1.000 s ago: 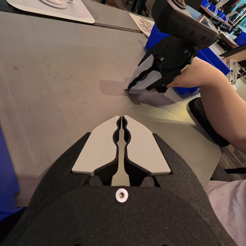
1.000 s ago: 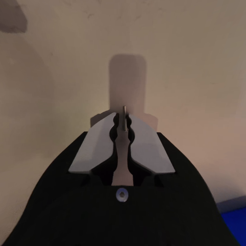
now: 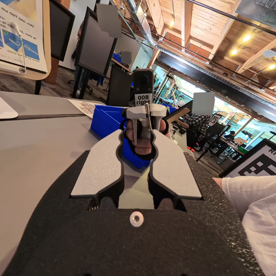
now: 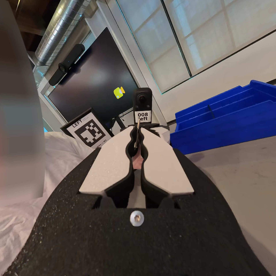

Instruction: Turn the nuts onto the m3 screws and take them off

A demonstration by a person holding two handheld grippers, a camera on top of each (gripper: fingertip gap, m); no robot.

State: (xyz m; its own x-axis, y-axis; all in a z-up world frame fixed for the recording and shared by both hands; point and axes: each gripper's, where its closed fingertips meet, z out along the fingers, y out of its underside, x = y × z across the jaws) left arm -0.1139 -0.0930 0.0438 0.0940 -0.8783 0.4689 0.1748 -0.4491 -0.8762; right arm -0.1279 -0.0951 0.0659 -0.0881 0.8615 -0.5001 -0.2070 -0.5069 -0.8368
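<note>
My right gripper (image 4: 137, 129) is shut on a thin metal M3 screw (image 4: 136, 137), which stands nearly upright between its fingertips. In the left wrist view the same gripper (image 3: 147, 113) faces me, held in a hand, with the screw (image 3: 149, 118) hanging down from its tips. My left gripper (image 3: 136, 132) is open and empty. Its tips are spread on either side of the screw's lower end, very close to it. One of its fingers (image 4: 163, 132) shows just behind the right gripper's tips. No nut is visible in either view.
A blue divided bin (image 3: 107, 119) (image 4: 224, 119) stands on the grey table (image 3: 37, 141) (image 4: 239, 164) behind the grippers. A printed sheet (image 3: 85, 106) and a white tray corner (image 3: 6, 110) lie at the back. A marker board (image 4: 88, 131) and a dark monitor (image 4: 92, 83) stand beyond. My two grippers' fingertips are within a few centimetres of each other.
Both grippers rose off the table and turned to face each other. The right one closed on the screw that lay on the table and lifted it. The left one opened.
</note>
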